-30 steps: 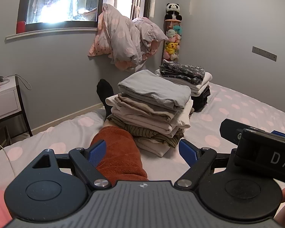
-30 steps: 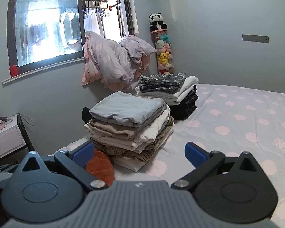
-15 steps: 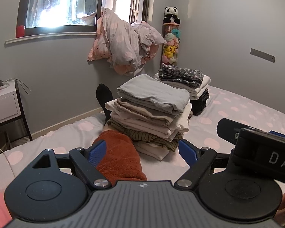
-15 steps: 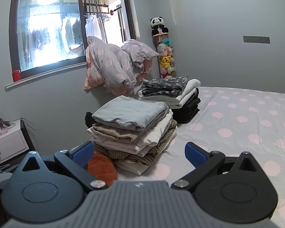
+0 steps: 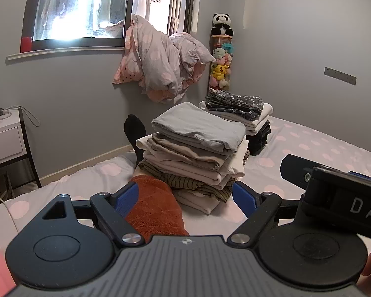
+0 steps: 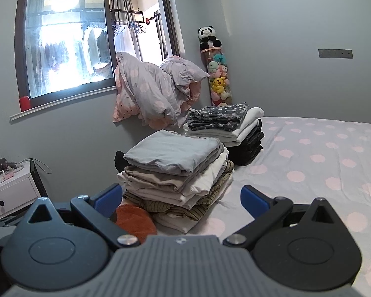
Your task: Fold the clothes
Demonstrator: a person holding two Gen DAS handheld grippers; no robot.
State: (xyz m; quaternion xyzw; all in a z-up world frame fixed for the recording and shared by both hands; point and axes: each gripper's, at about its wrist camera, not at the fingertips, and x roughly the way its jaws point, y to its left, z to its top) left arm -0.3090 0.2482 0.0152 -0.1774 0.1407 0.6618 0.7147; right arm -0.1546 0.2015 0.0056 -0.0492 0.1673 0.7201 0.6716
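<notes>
A stack of folded clothes [image 5: 197, 151] [image 6: 178, 170] with a grey piece on top stands on the polka-dot bed [image 5: 321, 148] [image 6: 321, 160]. Behind it is a second folded stack [image 5: 237, 109] [image 6: 225, 123] topped by a dark floral piece. My left gripper [image 5: 185, 196] is open and holds nothing, just short of the near stack. My right gripper [image 6: 181, 198] is open too, also before that stack; its body [image 5: 334, 190] shows at the right of the left wrist view. A person's leg in rust-orange fabric [image 5: 155, 208] [image 6: 133, 220] with a black sock [image 5: 134, 131] lies left of the stack.
A bundled grey and pink duvet [image 5: 160, 64] [image 6: 155, 91] hangs from the window sill. A tube of plush toys [image 5: 221, 59] [image 6: 216, 74] stands in the corner. A white nightstand [image 5: 5, 138] [image 6: 10, 193] is at the left. Open bed surface stretches to the right.
Both grippers have risen slightly and tilted, so the stacks sit a little lower in view. Both stay open; the clothes have not moved.
</notes>
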